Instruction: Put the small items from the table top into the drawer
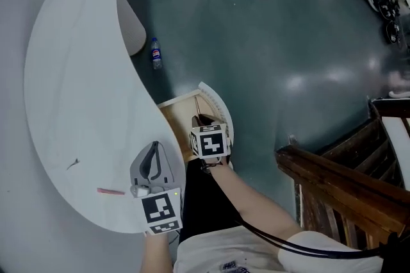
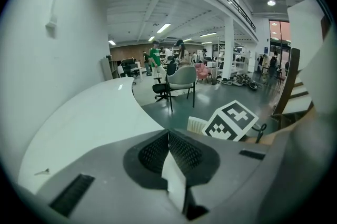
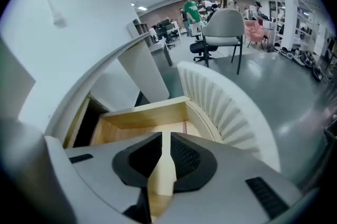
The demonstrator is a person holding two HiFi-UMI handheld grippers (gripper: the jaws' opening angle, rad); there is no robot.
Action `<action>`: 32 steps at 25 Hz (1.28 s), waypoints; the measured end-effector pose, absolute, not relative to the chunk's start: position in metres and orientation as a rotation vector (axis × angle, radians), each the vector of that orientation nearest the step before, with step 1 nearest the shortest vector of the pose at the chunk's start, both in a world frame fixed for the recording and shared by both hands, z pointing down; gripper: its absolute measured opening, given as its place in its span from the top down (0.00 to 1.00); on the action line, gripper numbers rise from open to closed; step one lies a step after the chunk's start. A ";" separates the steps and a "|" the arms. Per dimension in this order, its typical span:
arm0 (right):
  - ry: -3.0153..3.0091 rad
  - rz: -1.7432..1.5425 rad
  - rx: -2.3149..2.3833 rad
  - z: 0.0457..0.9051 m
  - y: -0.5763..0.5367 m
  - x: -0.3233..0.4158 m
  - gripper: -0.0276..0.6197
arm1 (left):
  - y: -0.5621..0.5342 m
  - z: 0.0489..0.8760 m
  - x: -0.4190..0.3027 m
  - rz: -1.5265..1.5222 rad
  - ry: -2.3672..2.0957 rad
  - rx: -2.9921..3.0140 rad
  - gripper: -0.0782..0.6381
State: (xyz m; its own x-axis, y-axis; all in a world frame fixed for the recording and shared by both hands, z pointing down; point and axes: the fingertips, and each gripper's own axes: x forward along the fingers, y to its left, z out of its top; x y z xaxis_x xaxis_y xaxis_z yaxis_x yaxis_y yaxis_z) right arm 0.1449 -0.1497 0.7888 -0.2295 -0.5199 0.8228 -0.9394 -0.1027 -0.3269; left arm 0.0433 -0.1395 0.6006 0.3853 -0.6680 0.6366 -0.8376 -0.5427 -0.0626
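Right tool [image 3: 162, 139], slightly open and empty, is hovering above the drawer [image 3: 142, 112]. Left tool [image 2: 168, 136], closed and empty, is hanging near the pink stick [image 1: 110, 190] on the surface [image 1: 77, 73], presumably the next pickup.

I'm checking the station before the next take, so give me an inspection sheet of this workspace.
Surface: curved white table top, no spill seen.
Job's things: thin pink stick and small dark item lie on it; wooden drawer with ribbed white front stands open.
Clutter: blue-labelled plastic bottle on the floor.
Grippers: left gripper jaws together, nothing seen between; right gripper jaws slightly apart, empty, aimed into the drawer.
Cables: black cable along the person's right arm.
Surroundings: grey office chair, wooden stair rail, people far off.
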 end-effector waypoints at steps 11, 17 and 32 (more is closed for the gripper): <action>-1.928 1.096 1.564 0.669 -0.087 0.163 0.88 | -0.089 0.534 0.038 0.803 -1.478 2.366 0.86; -2.035 1.019 1.534 0.606 -0.051 0.171 0.90 | -0.056 0.501 0.029 0.784 -1.542 2.361 0.86; -2.367 0.796 1.361 0.482 -0.008 0.116 0.90 | 0.005 0.436 -0.017 0.541 -1.703 2.267 0.86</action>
